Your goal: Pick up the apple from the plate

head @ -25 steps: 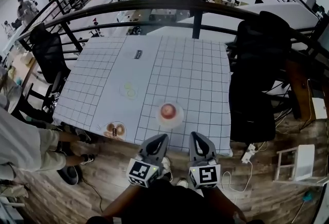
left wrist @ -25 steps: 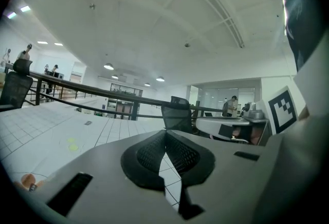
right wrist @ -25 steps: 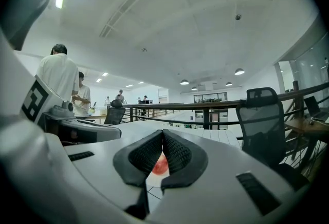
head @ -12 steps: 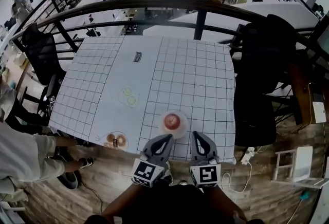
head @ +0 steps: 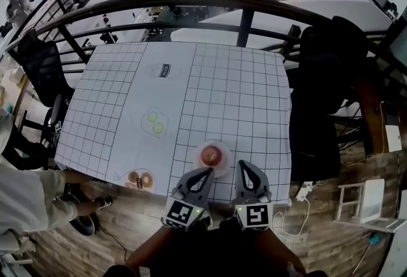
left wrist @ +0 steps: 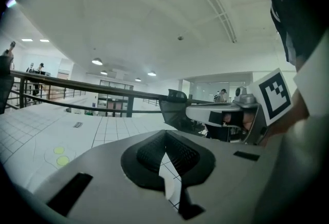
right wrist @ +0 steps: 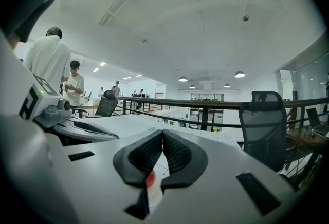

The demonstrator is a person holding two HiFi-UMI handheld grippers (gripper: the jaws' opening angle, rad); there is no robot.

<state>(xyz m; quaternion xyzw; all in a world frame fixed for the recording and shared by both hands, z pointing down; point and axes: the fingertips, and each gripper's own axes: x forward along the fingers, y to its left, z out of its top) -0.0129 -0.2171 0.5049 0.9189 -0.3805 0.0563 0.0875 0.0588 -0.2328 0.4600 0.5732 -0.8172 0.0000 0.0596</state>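
While left gripper (head: 202,173) and right gripper (head: 244,166) point level — jaws together, apple (head: 210,155) ahead

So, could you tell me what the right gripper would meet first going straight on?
Probably the apple on its plate: it shows red just below the shut tips of the right gripper, though depth is unclear.

Bare tablecloth (head: 248,98) rings the apple plate (head: 198,165); green-dotted plate (head: 146,130) and brown-topped plate (head: 150,188) (both leftward) stand well apart.
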